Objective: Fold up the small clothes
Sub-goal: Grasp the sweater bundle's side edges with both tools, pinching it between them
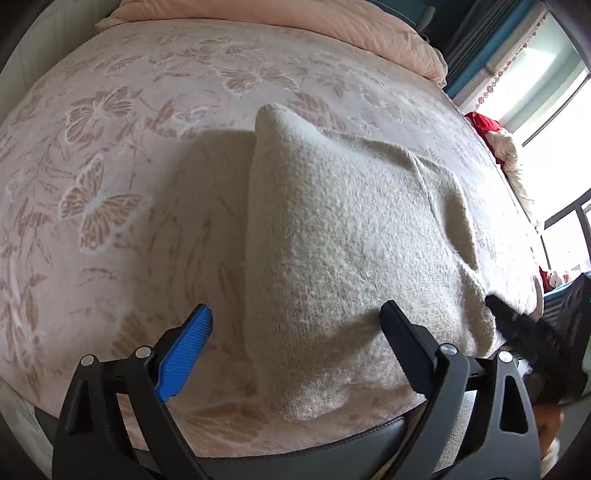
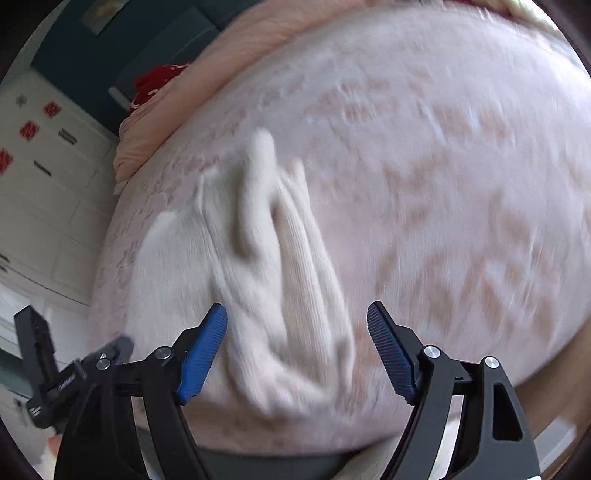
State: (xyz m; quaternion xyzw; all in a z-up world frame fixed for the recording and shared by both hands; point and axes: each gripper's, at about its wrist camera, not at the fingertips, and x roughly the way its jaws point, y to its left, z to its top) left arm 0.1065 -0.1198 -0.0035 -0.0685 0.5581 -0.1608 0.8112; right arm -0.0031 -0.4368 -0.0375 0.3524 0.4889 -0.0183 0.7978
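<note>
A cream knitted sweater (image 1: 347,236) lies folded on a pink bed cover with a butterfly pattern (image 1: 103,155). My left gripper (image 1: 295,317) is open and empty, its jaws wide apart just above the sweater's near left edge. In the right wrist view, which is blurred, the sweater (image 2: 258,280) lies bunched with long ridges, and my right gripper (image 2: 297,319) is open and empty above its near end. The right gripper also shows as a dark shape (image 1: 524,328) at the sweater's right edge in the left wrist view.
A peach duvet (image 1: 332,26) lies bunched along the far side of the bed. Red and cream clothes (image 1: 498,144) lie at the right bed edge by a bright window. White cabinets (image 2: 44,192) stand left of the bed in the right wrist view.
</note>
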